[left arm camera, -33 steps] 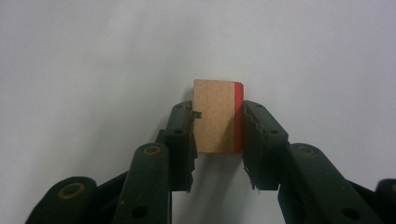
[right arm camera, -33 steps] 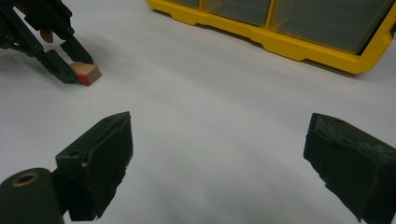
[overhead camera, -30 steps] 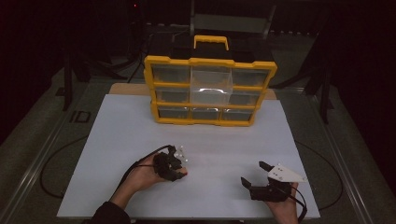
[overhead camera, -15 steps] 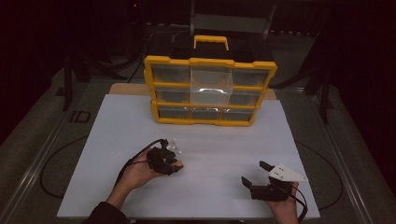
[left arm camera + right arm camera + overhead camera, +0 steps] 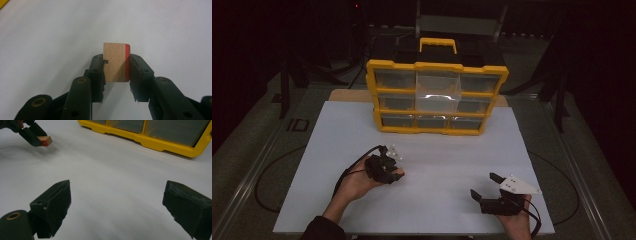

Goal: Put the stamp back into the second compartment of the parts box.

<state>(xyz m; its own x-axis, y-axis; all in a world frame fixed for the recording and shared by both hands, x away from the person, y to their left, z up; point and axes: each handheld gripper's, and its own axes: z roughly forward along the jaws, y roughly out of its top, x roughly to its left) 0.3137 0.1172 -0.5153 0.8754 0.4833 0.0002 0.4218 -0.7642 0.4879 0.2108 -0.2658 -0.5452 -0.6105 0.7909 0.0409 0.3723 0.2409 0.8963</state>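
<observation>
While the yellow organizer [image 5: 437, 97] is standing at the far edge of the white board [image 5: 337, 130], the left gripper [image 5: 116, 68] is pinching a small wooden block [image 5: 115, 62] with one red face, holding it clear of the board, in front of the organizer and toward its left end. Well apart from the block, in front of the organizer's right end, the right gripper [image 5: 486, 186] is resting low with its jaws spread wide, nothing between them.

A big yellow plastic box with clear drawers [image 5: 437, 95] stands on the white desk [image 5: 337, 130]; two black tools sit near it: left tool [image 5: 387, 162], right tool [image 5: 486, 186].
</observation>
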